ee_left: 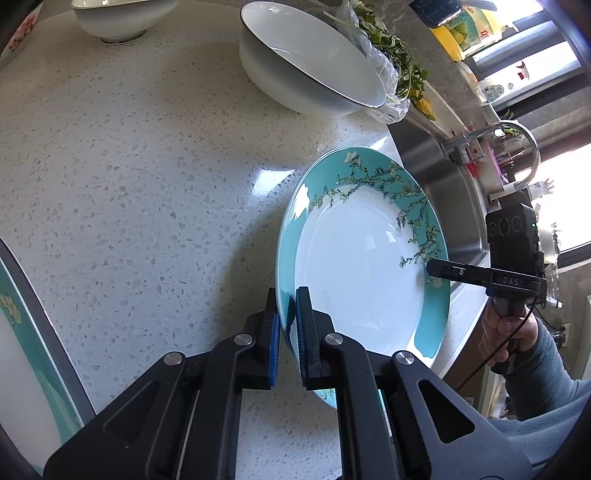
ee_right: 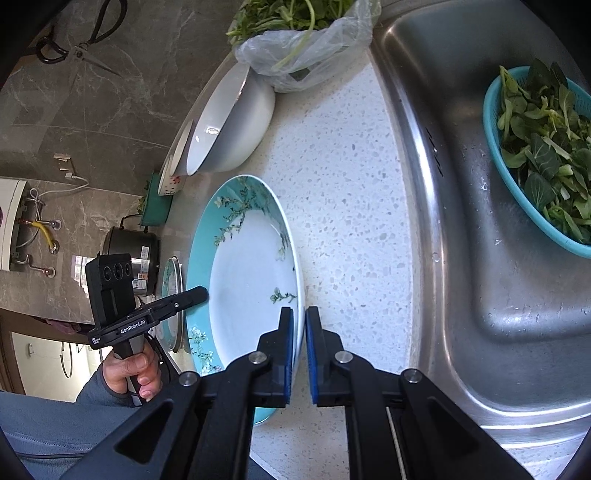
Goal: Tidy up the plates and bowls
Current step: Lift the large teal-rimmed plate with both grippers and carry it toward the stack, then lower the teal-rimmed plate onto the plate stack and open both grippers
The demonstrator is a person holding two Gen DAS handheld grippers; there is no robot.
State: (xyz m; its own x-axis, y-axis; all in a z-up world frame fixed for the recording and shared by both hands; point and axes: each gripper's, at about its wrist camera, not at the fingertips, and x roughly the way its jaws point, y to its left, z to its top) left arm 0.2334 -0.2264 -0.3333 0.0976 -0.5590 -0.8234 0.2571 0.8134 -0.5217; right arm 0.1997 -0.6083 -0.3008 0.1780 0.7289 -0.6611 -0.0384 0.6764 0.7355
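Teal-rimmed plate (ee_left: 362, 258) with blossom-branch pattern and white centre, on speckled pale countertop (ee_left: 129, 166) just beside the steel sink (ee_right: 480, 221); pinched at two opposite points of its rim; whether it is raised or tilted off the counter, cannot tell.

Left gripper (ee_left: 287, 325) clamped on the near rim in the left wrist view — blue pads either side of the edge, jaws nearly together with only the rim between them; seen from the right wrist view at (ee_right: 194, 295), its black finger lying over the plate's teal border; bare hand (ee_right: 129, 373) with grey-blue sleeve wrapped round the handle.

Right gripper (ee_right: 300, 350) likewise closed on the opposite rim — one pad over the plate's inner face, the other outside the edge; in the left wrist view at (ee_left: 434, 268), fingertip on the flowered rim, hand (ee_left: 506, 332) below it.

White bowl with dark rim (ee_left: 314, 66) farther back on the counter, well apart from the plate; second white bowl (ee_left: 122, 18) beyond it; clear bag of greens (ee_right: 306, 40) touching the dark-rimmed bowl; teal colander of leafy greens (ee_right: 543, 155) inside the sink; edge of another teal plate (ee_left: 22, 343) at far left of the left wrist view; scissors (ee_right: 79, 48) on the grey marble wall.
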